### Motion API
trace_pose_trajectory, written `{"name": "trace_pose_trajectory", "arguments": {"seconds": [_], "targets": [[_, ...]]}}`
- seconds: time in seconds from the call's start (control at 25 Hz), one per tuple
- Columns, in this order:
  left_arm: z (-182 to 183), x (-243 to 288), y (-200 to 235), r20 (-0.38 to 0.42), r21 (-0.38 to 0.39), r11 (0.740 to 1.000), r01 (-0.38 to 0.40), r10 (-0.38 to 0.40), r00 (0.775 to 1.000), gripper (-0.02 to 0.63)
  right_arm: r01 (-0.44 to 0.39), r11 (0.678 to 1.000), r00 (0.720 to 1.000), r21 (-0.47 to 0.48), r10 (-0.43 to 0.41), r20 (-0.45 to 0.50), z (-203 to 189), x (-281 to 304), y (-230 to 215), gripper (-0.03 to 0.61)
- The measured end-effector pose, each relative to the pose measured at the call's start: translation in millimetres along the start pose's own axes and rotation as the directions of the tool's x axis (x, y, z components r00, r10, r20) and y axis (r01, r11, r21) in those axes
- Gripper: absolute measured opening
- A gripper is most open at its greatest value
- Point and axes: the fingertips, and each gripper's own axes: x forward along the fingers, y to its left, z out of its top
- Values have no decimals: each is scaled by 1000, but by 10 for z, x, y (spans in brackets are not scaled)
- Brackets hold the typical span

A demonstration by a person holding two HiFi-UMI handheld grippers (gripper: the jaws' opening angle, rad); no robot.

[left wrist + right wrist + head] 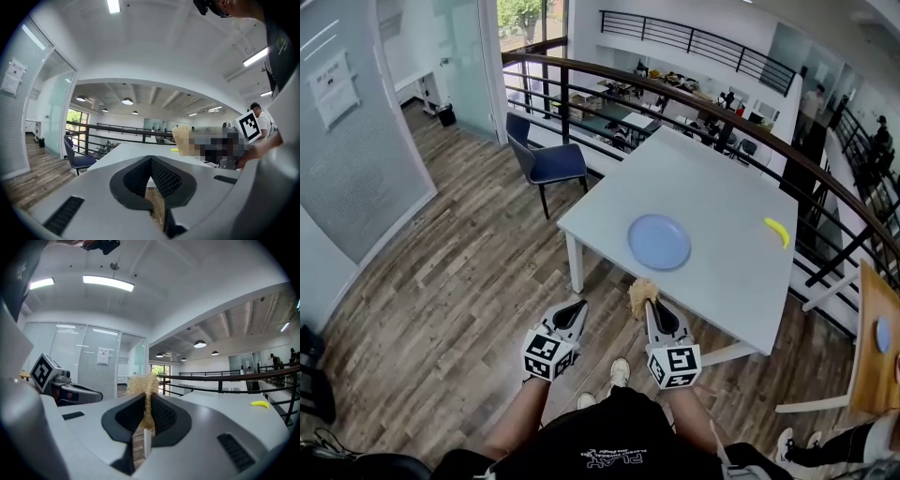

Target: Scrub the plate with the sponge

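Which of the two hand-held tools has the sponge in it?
The right tool: its jaws are shut on the tan bristly fibre sponge. The left tool is shut too, with nothing between its jaws.

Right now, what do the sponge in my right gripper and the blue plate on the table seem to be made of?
The sponge looks like a natural-fibre, loofah-like scrubber: tan, matte, with loose wiry strands fraying at the top. The plate is pale blue, smooth and evenly coloured, with a raised rim; probably plastic or glazed ceramic, but the look leaves it open.
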Motion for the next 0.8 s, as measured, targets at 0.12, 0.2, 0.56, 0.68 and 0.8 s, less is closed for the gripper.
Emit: {"name": "trace_pose_trajectory", "arguments": {"seconds": [0.12, 0.2, 0.56, 0.68, 0.8], "targets": [[20, 82, 39, -23, -8, 1000, 4, -4, 1000, 3, 0, 1000, 1000, 1, 0, -3, 0, 122, -58, 41], [45, 160, 118, 1, 3, 1000, -4, 4, 1000, 3, -4, 1000, 1000, -2, 4, -1, 19, 210, -92, 41], [145, 562, 302, 11, 3, 1000, -21, 21, 1000, 3, -18, 1000, 1000, -2, 18, -1, 51, 579, -377, 41], [212, 700, 346, -7, 10, 999, -35, 35, 999, 3, -37, 999, 999, -7, 37, -8, 51, 722, -466, 41], [289, 876, 355, -21, 25, 999, -39, 39, 999, 3, -59, 998, 998, -13, 59, -11, 56, 858, -571, 41]]}}
